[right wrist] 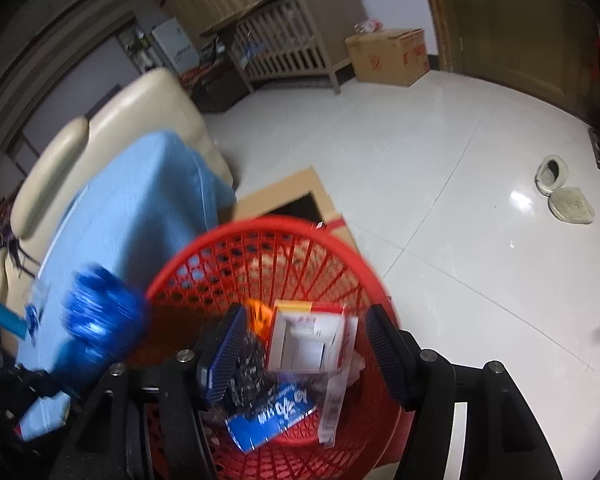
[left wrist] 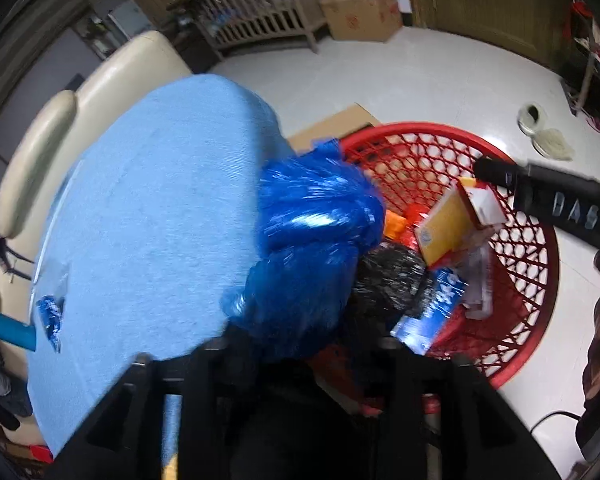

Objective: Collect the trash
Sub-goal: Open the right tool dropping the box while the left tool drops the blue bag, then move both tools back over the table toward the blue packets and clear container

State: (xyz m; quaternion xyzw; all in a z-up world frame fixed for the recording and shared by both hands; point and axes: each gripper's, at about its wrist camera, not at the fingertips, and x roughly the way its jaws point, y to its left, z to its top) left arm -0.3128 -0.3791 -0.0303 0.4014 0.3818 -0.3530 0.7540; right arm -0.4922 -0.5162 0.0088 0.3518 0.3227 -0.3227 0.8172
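A red mesh trash basket (left wrist: 512, 280) (right wrist: 284, 248) stands on the floor beside a table with a light blue cloth (left wrist: 152, 216) (right wrist: 140, 208). It holds a white and red carton (right wrist: 308, 336), a yellow box (left wrist: 446, 224), a black bag (left wrist: 392, 276) and a blue wrapper (right wrist: 268, 416). My left gripper (left wrist: 300, 356) is shut on a crumpled blue plastic bag (left wrist: 312, 248) (right wrist: 100, 312), held at the table edge by the basket rim. My right gripper (right wrist: 304, 352) is open and empty, over the basket. It shows as a black arm in the left view (left wrist: 548, 200).
A small blue wrapper (left wrist: 50, 320) and a teal tube (left wrist: 8, 330) lie on the cloth's left side. A cream sofa (right wrist: 100, 120) stands behind the table. A flat cardboard sheet (right wrist: 292, 196) lies under the basket. White slippers (right wrist: 564, 192), a cardboard box (right wrist: 388, 56) and a wooden crib (right wrist: 292, 48) stand farther off.
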